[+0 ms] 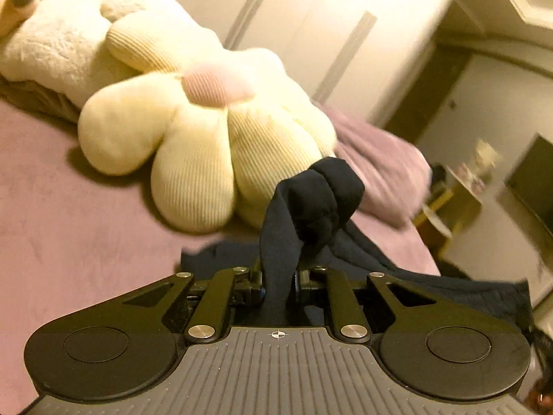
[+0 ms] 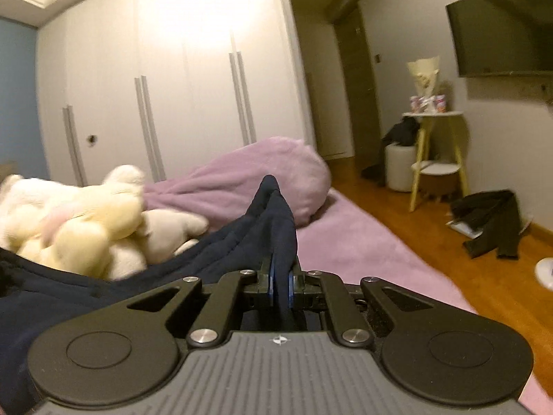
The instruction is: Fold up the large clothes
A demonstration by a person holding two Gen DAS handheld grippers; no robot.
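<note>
A dark navy garment (image 1: 311,204) is pinched in my left gripper (image 1: 279,282), which is shut on a bunched fold that sticks up past the fingers. The rest of the cloth trails to the right over the pink bed. In the right wrist view the same navy garment (image 2: 273,214) rises in a peak from my right gripper (image 2: 282,285), shut on it, and spreads away to the left across the bed. Both grippers hold the cloth lifted above the bed.
A pale yellow flower cushion (image 1: 193,138) and white plush toys (image 2: 76,221) lie on the pink bed (image 1: 69,228). A lilac blanket (image 2: 262,176) is heaped behind. White wardrobes (image 2: 166,86), a wooden floor with dark clothes (image 2: 490,221), a side table (image 2: 435,152) and a wall TV (image 2: 501,24) surround it.
</note>
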